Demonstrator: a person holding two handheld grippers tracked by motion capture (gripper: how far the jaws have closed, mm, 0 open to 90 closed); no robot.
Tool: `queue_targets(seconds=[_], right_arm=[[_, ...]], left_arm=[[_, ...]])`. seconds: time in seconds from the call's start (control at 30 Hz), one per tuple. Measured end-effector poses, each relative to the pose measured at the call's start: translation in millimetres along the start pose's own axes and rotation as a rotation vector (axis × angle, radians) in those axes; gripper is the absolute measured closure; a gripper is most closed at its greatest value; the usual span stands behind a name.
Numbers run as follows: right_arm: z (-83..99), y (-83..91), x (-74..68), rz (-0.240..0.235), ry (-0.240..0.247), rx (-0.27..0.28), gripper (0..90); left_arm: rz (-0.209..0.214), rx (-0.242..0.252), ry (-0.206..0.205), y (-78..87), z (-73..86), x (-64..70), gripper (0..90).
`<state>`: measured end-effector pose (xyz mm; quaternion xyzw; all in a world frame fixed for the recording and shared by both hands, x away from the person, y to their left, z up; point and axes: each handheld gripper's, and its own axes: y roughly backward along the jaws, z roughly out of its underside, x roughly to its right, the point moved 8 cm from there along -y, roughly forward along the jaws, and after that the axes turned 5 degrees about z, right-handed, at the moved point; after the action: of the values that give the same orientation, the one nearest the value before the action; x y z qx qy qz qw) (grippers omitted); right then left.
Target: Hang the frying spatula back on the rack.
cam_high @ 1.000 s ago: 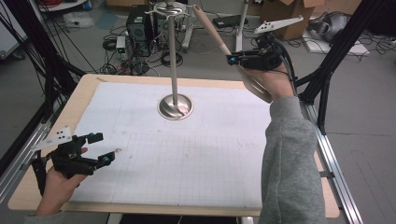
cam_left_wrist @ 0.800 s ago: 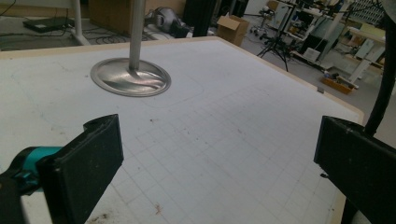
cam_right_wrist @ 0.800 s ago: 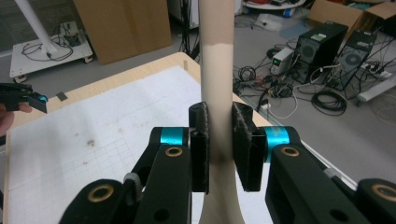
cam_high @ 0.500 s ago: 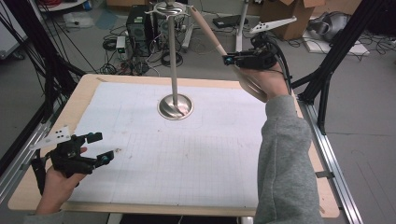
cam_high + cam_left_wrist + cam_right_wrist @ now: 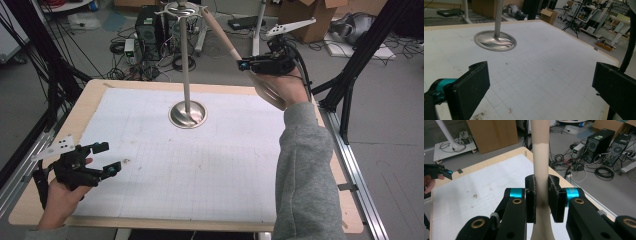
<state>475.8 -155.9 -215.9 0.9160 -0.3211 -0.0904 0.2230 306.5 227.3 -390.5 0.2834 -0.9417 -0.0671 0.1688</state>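
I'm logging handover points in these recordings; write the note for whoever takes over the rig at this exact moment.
Right gripper: shut on the handle of the beige utensil, held high over the table's far right; its tip is up by the hooks at the top of the metal stand. Whether it already hangs there cannot be told.
Left gripper: open, holding nothing, low over the white grid mat at the near left corner.
Stand: upright on its round base at the mat's far middle.
Left to do, probably: seat the utensil on a hook, then release.
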Motion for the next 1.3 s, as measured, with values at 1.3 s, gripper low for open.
queue_targets(seconds=[1.3], right_arm=[[9.4, -18.6, -2.4, -0.001, -0.009, -0.036, 78.3]], left_arm=[[-0.008, -0.008, 0.009, -0.3, 3.6, -4.7, 1.8]])
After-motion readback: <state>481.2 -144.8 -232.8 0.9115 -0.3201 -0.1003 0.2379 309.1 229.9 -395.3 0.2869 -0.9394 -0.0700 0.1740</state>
